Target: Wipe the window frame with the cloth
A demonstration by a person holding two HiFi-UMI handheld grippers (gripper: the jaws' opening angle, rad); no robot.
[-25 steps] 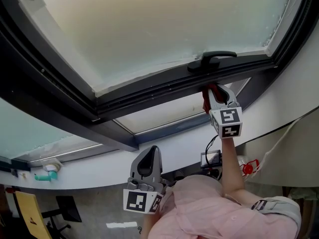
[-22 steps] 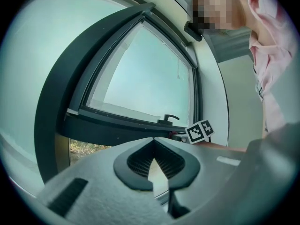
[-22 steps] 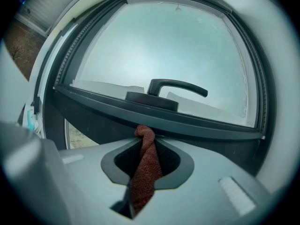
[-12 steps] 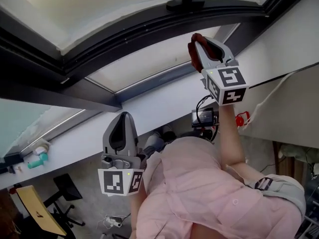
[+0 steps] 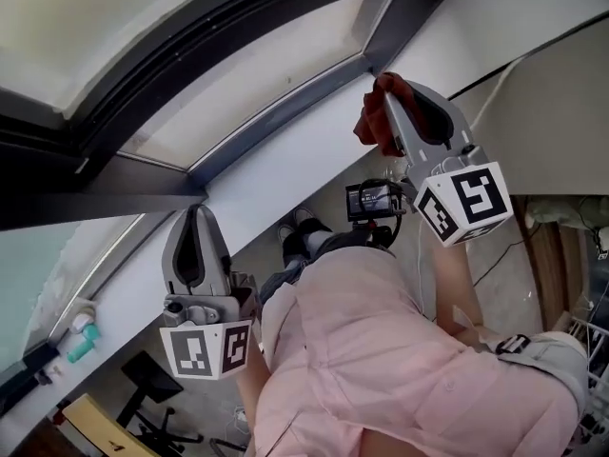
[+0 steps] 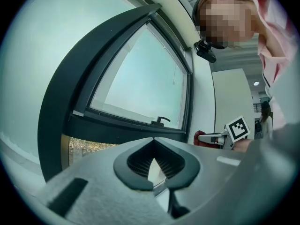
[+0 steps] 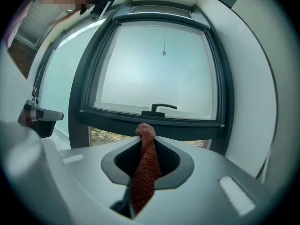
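A red cloth [image 5: 371,114] is pinched in my right gripper [image 5: 383,98], which is shut on it; in the right gripper view the cloth [image 7: 145,165] hangs bunched between the jaws. That gripper is held off the dark window frame [image 5: 143,112], near its lower right corner, without touching it. The frame's bottom rail [image 7: 150,118] and handle [image 7: 159,108] lie ahead of the cloth. My left gripper [image 5: 195,219] is lower, below the white sill, shut with nothing in it. From the left gripper view, its jaw tips [image 6: 153,142] meet, and the right gripper [image 6: 206,137] shows beside the frame [image 6: 122,128].
A white sill and wall [image 5: 285,174] run under the window. The person in a pink shirt [image 5: 381,350] fills the lower view, with a small camera device [image 5: 373,200] at the chest. A teal object [image 5: 81,336] lies on the sill at left; a yellow chair [image 5: 95,431] stands below.
The right gripper with the cloth has come away from the frame rail under the handle. The head view has tipped down, so the window has slid up and out of view.
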